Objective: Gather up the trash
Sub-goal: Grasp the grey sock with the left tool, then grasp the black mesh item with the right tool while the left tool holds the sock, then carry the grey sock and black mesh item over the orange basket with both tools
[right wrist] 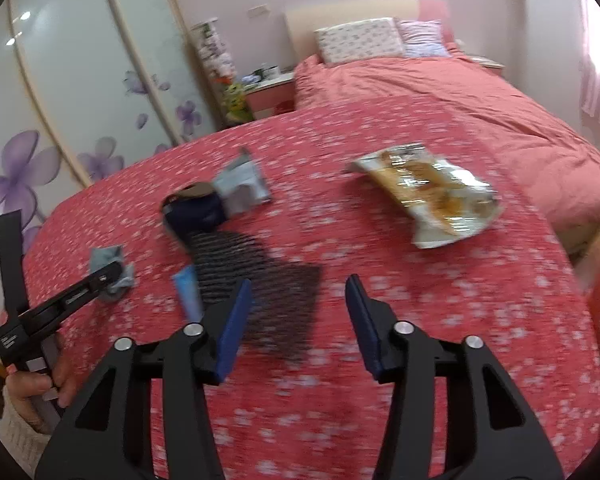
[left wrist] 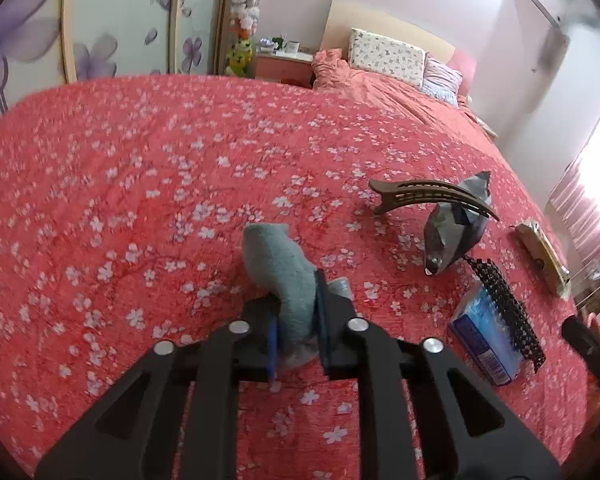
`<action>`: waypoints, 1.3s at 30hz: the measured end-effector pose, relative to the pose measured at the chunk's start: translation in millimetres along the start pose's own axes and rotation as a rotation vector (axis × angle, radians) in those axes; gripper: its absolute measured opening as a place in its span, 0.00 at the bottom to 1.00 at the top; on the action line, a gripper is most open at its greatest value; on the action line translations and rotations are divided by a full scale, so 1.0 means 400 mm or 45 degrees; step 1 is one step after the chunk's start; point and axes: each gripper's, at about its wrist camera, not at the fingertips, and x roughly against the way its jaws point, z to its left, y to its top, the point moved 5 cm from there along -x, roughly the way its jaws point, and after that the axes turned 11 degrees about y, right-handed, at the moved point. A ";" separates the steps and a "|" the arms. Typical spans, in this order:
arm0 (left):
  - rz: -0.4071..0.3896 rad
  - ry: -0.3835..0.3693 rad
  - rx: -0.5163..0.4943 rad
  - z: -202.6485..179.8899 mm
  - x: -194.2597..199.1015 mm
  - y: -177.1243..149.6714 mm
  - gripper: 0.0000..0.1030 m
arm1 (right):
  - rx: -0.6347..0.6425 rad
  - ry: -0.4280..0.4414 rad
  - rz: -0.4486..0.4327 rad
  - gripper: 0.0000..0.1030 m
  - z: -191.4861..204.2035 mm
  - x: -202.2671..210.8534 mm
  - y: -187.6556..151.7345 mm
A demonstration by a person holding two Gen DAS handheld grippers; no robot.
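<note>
My left gripper point(left wrist: 296, 308) is shut on a wad of blue-grey cloth point(left wrist: 278, 268), which sticks up past the pads above the red flowered bedcover point(left wrist: 140, 180). The right wrist view also shows the left gripper point(right wrist: 114, 276) clamped on the cloth point(right wrist: 106, 258) at the left. My right gripper point(right wrist: 300, 284) stands open over the bedcover with nothing between its fingers; a black mesh piece point(right wrist: 276, 300) lies just ahead and left of it. A crinkled yellow-white snack wrapper point(right wrist: 428, 196) lies further ahead to the right. A crumpled grey bag point(right wrist: 240, 188) lies beyond the mesh.
In the left wrist view a brown hair clip point(left wrist: 428, 196) rests against the grey bag point(left wrist: 456, 232). A blue tissue pack point(left wrist: 480, 336) lies under the mesh point(left wrist: 504, 308), with the snack wrapper point(left wrist: 542, 256) near the bed's right edge. Pillows point(left wrist: 388, 56) and a nightstand point(left wrist: 284, 64) are far back. A person's hand point(right wrist: 32, 384) holds the left gripper.
</note>
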 end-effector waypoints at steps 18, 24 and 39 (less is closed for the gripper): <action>0.009 -0.036 0.034 0.014 0.006 -0.005 0.20 | 0.120 -0.044 0.035 0.07 0.069 -0.052 -0.015; 0.006 -0.059 0.031 0.016 0.012 -0.007 0.24 | 0.060 -0.062 -0.054 0.06 0.020 0.019 0.004; -0.099 -0.114 -0.038 -0.074 0.158 0.005 0.11 | -0.010 -0.126 -0.230 0.06 -0.070 0.203 0.019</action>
